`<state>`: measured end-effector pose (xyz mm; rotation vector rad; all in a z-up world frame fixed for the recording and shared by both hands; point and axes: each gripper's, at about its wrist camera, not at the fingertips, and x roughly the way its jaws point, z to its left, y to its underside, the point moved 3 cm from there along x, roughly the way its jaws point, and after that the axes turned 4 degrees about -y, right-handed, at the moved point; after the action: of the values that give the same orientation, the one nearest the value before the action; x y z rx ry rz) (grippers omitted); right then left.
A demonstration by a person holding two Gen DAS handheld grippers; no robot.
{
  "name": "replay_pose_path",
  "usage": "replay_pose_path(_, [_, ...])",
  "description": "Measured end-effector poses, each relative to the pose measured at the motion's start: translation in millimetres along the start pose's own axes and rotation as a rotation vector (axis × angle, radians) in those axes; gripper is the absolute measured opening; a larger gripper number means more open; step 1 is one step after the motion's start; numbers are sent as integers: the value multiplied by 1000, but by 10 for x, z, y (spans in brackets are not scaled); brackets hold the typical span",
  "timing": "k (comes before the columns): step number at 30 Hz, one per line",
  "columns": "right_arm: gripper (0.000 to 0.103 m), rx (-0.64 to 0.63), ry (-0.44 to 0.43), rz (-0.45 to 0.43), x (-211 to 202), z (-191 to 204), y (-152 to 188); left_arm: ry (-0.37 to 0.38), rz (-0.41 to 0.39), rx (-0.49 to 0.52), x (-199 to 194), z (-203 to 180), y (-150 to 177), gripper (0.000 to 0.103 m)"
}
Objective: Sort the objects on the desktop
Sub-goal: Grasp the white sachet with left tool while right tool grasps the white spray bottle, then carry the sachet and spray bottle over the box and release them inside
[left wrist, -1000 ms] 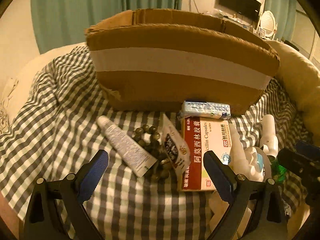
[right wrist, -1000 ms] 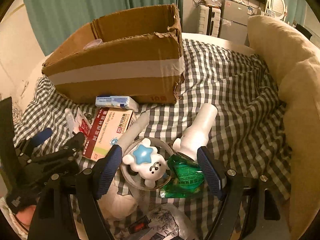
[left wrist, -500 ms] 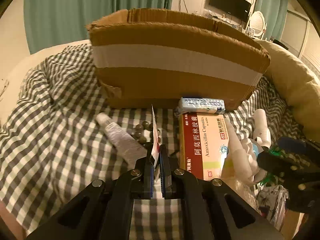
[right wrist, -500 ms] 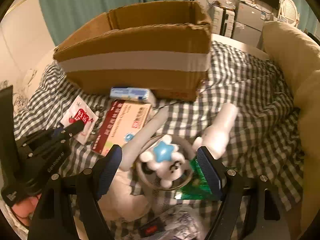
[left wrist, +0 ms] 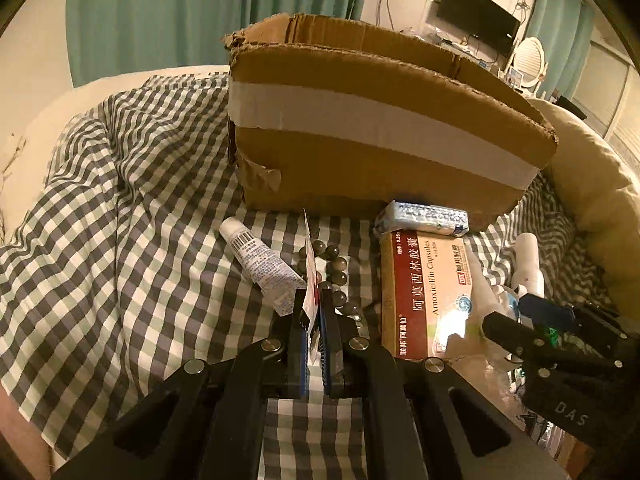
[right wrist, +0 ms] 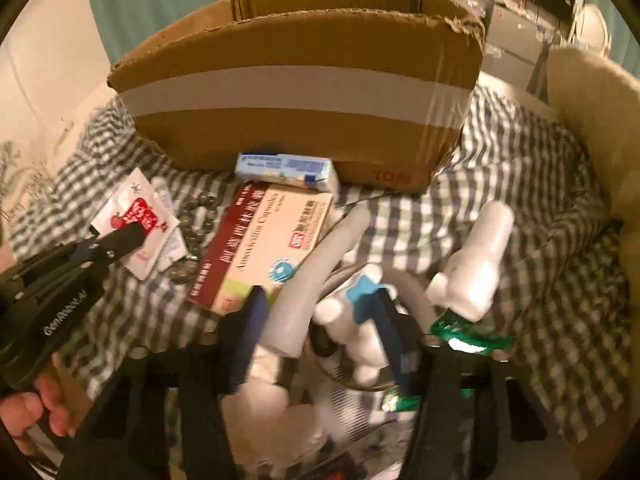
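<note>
My left gripper (left wrist: 314,330) is now clamping the flat sachet (left wrist: 309,280), lifted edge-on over the beads (left wrist: 336,268); a second ago it was gaping, so that item is ready for the cardboard box (left wrist: 360,152). My right gripper (right wrist: 320,316) has just been narrowing around the white bear toy (right wrist: 352,320); whether its pads are pressing yet, I cannot tell. Only the right view is showing the sachet's red print (right wrist: 136,216).

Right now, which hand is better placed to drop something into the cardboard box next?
Left, probably. The left gripper is already shut on the sachet, facing the cardboard box. The right gripper has just been closing around the white star toy, without a clear grip yet.
</note>
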<state>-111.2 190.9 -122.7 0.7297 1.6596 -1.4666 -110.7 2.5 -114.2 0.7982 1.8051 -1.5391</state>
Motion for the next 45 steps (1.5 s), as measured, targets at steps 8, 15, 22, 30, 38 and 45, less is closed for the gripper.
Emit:
replay_pose_path(8, [23,-66,-11,21,-44,110,36,-1,5,2,-5,-4,9,5])
replay_pose_path(15, [32,-46,-62,18,-18,119,27,2,14,-5,1,-1,36,5])
replay_pose_path(22, [28,-109,13,16,73,200,-3,-3,19,-6,46,7,39,5])
replay_pose_path(30, [16,-78,-37,11,-105,98,6,9,5,-16,0,25,27,5])
replay_pose_path(38, [16,-17,-111,-83,-462,5,-143,33,-43,-18,-155,-9,-53,5])
replay_pose_path(45, [16,-5,-134,-112,-618,32,-216,46,-69,-37,-266,8,-181,5])
